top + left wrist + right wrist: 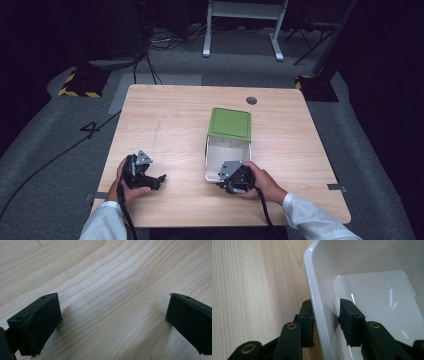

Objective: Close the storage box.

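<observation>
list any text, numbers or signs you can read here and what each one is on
"4": a dark figure marked on the grey floor left of the table.
Yellow and black hazard stripes, a sign without words, on the two dark bases at the table's far corners.
No writing can be made out on the white bin, its green lid, or either pair of tongs.

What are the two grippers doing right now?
Left gripper: open, holding nothing, over the table.
Right gripper: closed on the white box's wall.
</observation>
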Demonstrator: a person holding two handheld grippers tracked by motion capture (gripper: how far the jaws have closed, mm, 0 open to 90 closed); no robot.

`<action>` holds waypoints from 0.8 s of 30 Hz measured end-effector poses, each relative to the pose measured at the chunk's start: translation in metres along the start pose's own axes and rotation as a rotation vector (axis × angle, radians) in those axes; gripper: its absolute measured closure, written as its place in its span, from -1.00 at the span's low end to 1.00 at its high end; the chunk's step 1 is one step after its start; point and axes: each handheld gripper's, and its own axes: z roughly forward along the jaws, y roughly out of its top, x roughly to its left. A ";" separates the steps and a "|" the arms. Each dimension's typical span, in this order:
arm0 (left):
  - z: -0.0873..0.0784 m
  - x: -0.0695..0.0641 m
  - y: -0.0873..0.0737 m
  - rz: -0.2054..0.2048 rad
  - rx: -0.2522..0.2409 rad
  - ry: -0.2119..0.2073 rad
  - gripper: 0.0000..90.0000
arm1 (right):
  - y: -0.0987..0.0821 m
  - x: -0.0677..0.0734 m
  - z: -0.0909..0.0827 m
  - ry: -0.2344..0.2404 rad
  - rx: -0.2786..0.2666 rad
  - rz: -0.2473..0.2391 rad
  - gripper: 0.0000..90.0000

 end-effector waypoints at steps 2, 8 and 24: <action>0.000 0.000 0.000 0.000 0.000 0.000 -1.00 | 0.001 0.000 0.000 -0.005 0.001 -0.006 0.47; 0.000 0.000 0.000 -0.002 0.000 -0.001 -1.00 | 0.006 -0.005 -0.006 -0.010 -0.018 -0.004 0.54; 0.000 0.000 0.000 0.000 0.000 0.000 -1.00 | 0.017 -0.041 0.010 -0.038 0.017 0.063 0.50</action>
